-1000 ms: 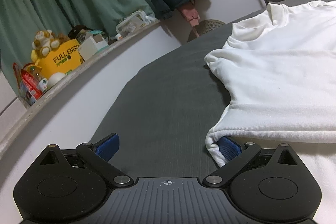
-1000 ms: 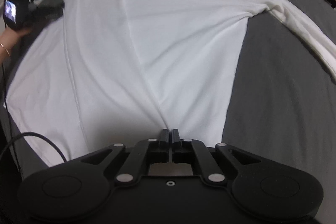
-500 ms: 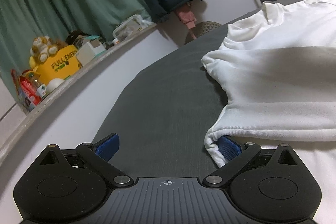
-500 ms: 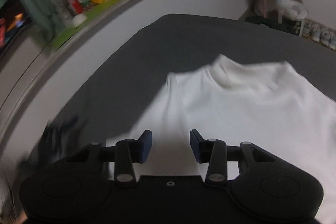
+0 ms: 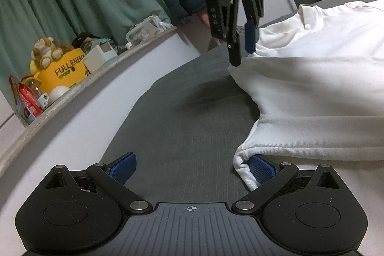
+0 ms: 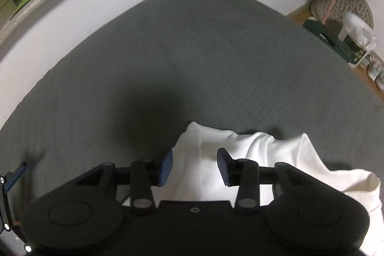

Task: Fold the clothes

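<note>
A white long-sleeved top point(image 5: 312, 92) lies on a dark grey bed point(image 5: 192, 116), its left side folded over. My left gripper point(image 5: 192, 168) is open; its right finger pad point(image 5: 260, 168) is tucked under the top's lower corner. My right gripper point(image 5: 243, 49) hangs above the folded shoulder edge, held by a hand. In the right wrist view the right gripper point(image 6: 194, 166) is open, its jaws astride the white cloth point(image 6: 230, 160) near the shoulder corner.
A ledge point(image 5: 79, 88) runs along the wall at left with a yellow bag point(image 5: 64, 71), a soft toy and boxes. Green curtains point(image 5: 72, 4) and a dark jacket hang behind. A chair and a round cushion point(image 6: 340, 4) stand beyond the bed.
My right gripper let go of the hem, opened, and swung over to the shoulder edge on the left side. The left gripper has stayed in place at the lower corner.
</note>
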The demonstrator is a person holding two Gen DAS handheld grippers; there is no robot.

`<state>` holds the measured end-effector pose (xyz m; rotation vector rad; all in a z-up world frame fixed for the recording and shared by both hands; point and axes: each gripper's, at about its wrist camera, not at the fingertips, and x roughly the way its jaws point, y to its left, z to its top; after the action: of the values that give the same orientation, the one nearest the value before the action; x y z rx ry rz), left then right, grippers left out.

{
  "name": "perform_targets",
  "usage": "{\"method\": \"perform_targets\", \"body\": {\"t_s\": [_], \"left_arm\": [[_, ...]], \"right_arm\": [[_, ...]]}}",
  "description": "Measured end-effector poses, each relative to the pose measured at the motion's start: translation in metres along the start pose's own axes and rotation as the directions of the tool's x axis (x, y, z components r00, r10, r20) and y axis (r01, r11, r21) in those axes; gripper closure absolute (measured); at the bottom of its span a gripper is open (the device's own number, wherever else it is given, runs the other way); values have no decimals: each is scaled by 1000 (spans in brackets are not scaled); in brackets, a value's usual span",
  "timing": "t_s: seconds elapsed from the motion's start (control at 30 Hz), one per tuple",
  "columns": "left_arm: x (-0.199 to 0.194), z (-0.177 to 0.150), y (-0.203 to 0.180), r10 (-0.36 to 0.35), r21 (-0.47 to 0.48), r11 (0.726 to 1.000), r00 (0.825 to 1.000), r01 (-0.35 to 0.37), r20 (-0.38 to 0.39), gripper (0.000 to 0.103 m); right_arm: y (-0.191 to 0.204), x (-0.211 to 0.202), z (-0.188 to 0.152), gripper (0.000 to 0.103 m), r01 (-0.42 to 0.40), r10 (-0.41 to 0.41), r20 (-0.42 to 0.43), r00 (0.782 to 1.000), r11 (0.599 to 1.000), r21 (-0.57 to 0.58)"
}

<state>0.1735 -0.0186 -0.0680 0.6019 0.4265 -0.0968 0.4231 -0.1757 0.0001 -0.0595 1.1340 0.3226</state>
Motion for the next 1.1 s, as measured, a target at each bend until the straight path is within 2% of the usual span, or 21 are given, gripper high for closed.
{"method": "perform_targets", "body": {"t_s": [0.2,0.4,0.47,0.53,0.6,0.67,0.8,1.03,1.1], "left_arm": [[1,-1,2,-5,-18,1000,1000,5,-8,3],[1,-2,3,-12,-35,999,1000,12,-12,3],[2,-2,4,-16,-42,999,1000,16,-12,3],[2,-3,5,-21,-52,998,1000,20,-17,3],[3,-3,7,-26,-66,998,999,24,-23,3],[3,-4,9,-33,-86,996,999,30,-33,3],[4,-6,13,-41,-122,992,998,34,-51,3],[7,-7,17,-51,-152,988,996,40,-68,2],[8,-6,18,-54,-158,987,996,42,-73,1]], "right_arm": [[-18,1,2,63,-71,69,22,997,994,80],[-22,9,11,64,-129,125,38,991,986,103],[-21,13,14,79,-149,147,26,989,982,115],[-19,19,17,89,-140,142,-6,990,983,122],[-19,25,20,91,-126,130,-26,991,984,128],[-21,24,21,95,-119,120,0,993,983,143],[-31,21,21,96,-95,77,96,992,976,198],[-39,30,15,94,-136,102,135,985,954,268],[-35,21,9,84,-128,89,146,985,950,285]]}}
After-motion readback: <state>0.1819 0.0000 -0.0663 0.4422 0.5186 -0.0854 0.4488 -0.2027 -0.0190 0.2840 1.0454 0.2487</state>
